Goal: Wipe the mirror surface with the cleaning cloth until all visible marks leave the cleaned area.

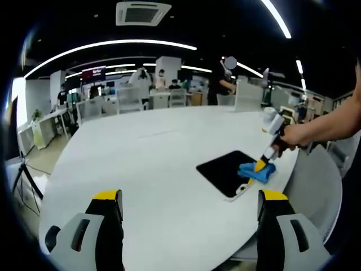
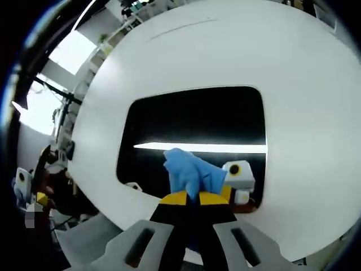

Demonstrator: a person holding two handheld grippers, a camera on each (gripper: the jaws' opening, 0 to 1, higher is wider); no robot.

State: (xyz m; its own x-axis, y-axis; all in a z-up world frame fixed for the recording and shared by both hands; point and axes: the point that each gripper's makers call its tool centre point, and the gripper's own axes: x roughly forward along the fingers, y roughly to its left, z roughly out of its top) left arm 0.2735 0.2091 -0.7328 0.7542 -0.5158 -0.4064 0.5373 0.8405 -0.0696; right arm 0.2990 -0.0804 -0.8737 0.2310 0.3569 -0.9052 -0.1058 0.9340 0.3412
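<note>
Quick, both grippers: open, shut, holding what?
Left gripper: open, holding nothing, above the white table.
Right gripper: shut on the blue cloth, on the mirror.

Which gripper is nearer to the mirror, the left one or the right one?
The right. The right gripper holds the blue cloth on the mirror, at its near edge. The left gripper is open above the white table, well short of the mirror.
</note>
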